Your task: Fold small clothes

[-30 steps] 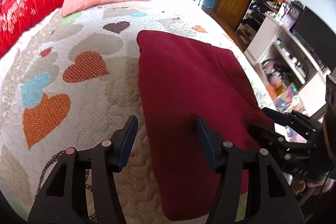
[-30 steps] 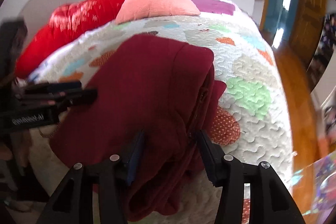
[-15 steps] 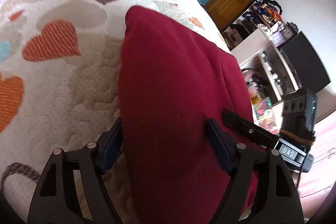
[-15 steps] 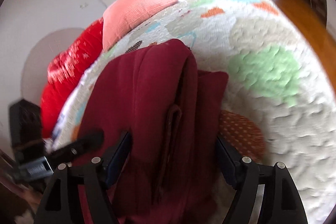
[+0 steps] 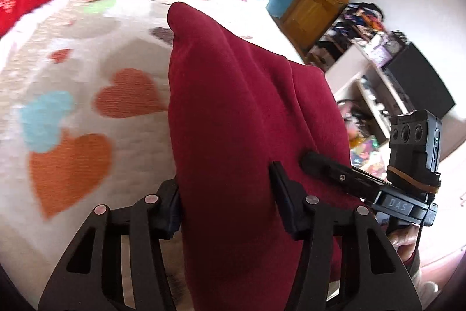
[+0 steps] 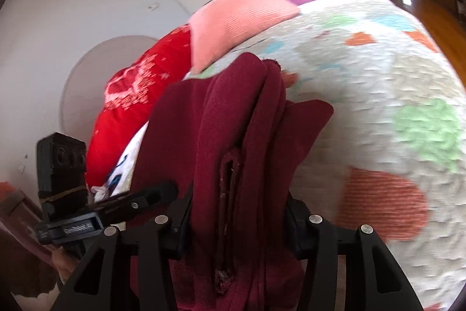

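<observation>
A folded maroon garment (image 5: pixel 233 112) is seen lying on the heart-patterned quilt (image 5: pixel 72 107) of a bed, bunched upward at its near end. The left gripper (image 5: pixel 225 194) is closing, its fingers (image 5: pixel 281 188) pinching the garment's near edge at 6 o'clock. The right gripper (image 6: pixel 236 212) is likewise closing, its fingers (image 6: pixel 182 209) pressed against thick folds of the garment (image 6: pixel 233 136). A pink pillow (image 6: pixel 233 19) is visible at 12 o'clock.
</observation>
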